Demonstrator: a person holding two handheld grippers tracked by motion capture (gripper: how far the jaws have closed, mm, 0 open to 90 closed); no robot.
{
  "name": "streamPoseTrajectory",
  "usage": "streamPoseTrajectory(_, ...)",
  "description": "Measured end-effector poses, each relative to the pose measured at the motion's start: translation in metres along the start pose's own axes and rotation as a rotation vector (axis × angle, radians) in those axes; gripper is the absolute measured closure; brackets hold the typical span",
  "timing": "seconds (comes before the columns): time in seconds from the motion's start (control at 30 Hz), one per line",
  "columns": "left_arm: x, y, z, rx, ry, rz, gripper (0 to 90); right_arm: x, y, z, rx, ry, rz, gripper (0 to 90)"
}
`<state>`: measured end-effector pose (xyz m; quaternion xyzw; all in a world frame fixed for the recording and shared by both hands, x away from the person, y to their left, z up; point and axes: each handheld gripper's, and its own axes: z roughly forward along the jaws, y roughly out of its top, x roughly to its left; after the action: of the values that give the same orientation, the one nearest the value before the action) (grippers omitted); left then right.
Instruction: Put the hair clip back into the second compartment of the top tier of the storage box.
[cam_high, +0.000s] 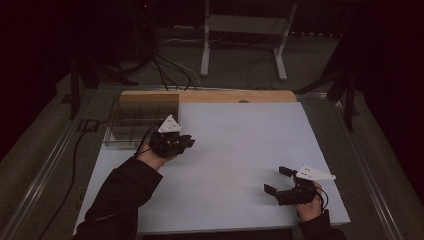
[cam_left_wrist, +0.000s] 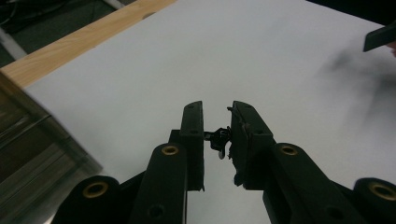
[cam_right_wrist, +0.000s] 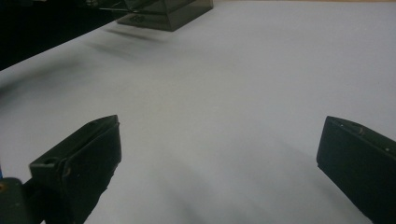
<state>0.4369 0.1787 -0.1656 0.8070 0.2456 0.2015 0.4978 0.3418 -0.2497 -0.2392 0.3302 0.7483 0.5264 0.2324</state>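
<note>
While the white table (cam_high: 235, 150) spans the high view, a clear compartment box (cam_high: 142, 117) sits at 10 o'clock. Left gripper (cam_high: 186, 142), just at the box's 4 o'clock, pinches a small black clip-like part (cam_left_wrist: 219, 138), type unclear. Right gripper (cam_high: 278, 180), at 4 o'clock, jaws spread wide.

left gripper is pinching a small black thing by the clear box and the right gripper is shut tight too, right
Not quite: the right gripper is wide open, as the right gripper view shows. The left gripper does pinch a small black part near the clear box.
</note>
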Motion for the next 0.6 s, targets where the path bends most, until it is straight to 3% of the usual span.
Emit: streamPoseTrajectory(0.6, 0.022, -0.011, -0.023, -0.026, 0.060, -0.057, 76.8, 0.000, 0.000, 0.001, -0.002, 0.002, -0.001, 0.0)
